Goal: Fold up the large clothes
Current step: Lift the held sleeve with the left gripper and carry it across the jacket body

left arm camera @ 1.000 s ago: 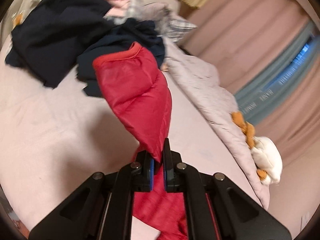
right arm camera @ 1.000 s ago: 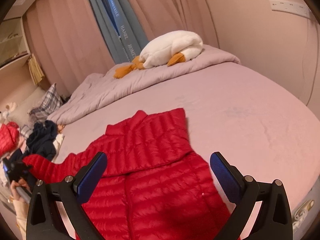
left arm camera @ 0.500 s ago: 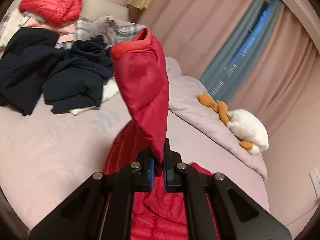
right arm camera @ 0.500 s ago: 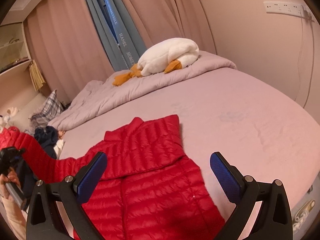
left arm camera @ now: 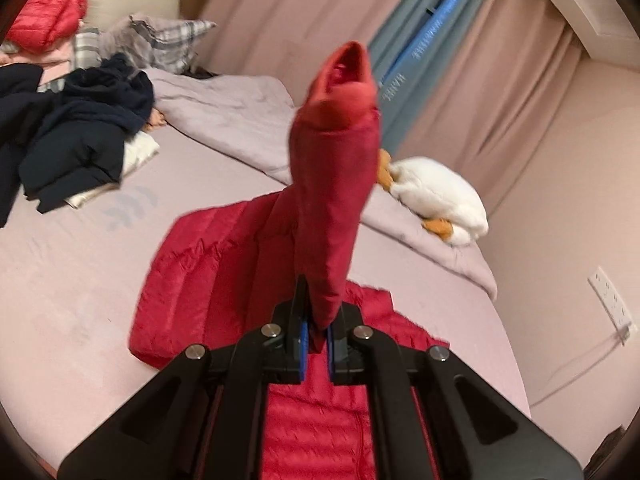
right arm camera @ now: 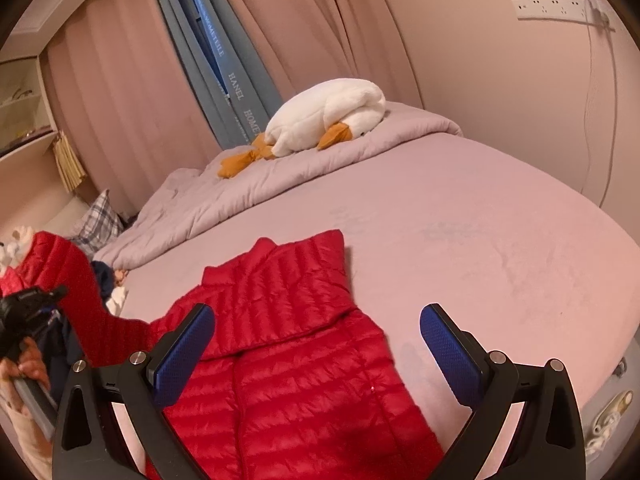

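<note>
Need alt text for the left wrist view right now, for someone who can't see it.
The left gripper is shut on the sleeve of a red jacket, lifting it above the bed. Dark clothes lie far left, a plush goose on the right.

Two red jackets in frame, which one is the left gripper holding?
The red jacket spread on the bed: the left gripper pinches its raised sleeve. The other red jacket sits untouched on the far clothes pile.
</note>
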The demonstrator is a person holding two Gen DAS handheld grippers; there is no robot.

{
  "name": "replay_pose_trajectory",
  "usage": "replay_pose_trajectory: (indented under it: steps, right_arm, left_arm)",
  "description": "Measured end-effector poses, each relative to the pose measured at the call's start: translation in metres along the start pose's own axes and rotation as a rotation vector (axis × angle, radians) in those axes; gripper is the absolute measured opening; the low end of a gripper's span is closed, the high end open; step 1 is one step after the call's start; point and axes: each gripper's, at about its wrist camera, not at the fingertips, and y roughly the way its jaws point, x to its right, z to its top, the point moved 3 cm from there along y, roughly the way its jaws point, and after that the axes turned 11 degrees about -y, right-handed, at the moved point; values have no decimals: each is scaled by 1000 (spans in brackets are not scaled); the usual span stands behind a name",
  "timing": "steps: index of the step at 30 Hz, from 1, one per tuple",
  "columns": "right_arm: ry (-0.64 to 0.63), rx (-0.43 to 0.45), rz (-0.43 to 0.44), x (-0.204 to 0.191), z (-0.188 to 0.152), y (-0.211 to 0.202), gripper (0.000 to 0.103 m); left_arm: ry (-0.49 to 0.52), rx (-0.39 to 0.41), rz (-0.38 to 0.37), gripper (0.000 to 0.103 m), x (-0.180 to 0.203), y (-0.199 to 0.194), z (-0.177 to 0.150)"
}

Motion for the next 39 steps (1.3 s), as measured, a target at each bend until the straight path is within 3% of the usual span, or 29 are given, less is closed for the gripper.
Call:
replay_pose_trajectory:
  steps: [22, 39]
  right_arm:
    - [20, -10, -32, 19, -9, -1, 102]
    - [22, -25, -39, 23, -14, 4, 102]
  left_arm:
    - [118, -169, -14, 6, 44, 45, -65]
    - [159, -289, 17, 6, 41, 76, -103]
